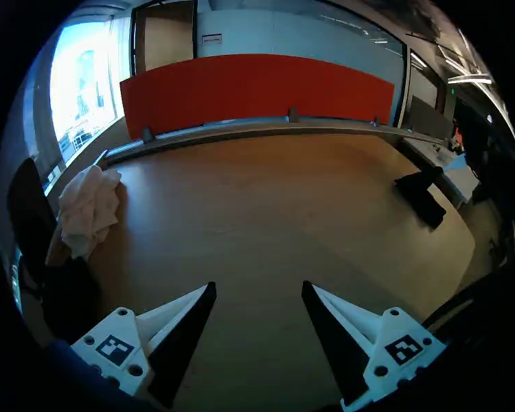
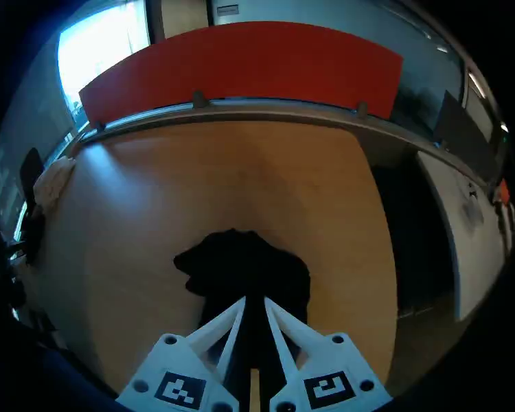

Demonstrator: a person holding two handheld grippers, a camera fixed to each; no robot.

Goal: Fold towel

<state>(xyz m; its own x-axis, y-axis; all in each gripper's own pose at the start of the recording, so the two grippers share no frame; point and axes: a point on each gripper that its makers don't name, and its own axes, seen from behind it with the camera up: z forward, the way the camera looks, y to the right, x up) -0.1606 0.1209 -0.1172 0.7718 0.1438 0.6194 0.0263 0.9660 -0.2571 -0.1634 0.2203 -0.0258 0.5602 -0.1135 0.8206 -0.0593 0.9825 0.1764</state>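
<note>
A black towel (image 2: 244, 268) lies bunched on the wooden table (image 2: 189, 178), just ahead of my right gripper (image 2: 255, 299). Its fingers are drawn almost together with dark cloth between them, so it is shut on the towel's near edge. In the left gripper view the same black towel (image 1: 422, 199) sits at the far right of the table (image 1: 257, 206), one corner pulled up. My left gripper (image 1: 258, 284) hangs open over bare wood, holding nothing. A crumpled pale pink-white towel (image 1: 89, 209) rests at the table's left edge, small and far off (image 2: 51, 182) in the right gripper view.
A red partition (image 1: 257, 89) runs along the table's far edge. A dark chair (image 1: 27, 206) stands by the pale towel at the left. A white desk (image 2: 470, 233) stands beyond the table's right edge across a dark gap. Wide bare wood lies between the two towels.
</note>
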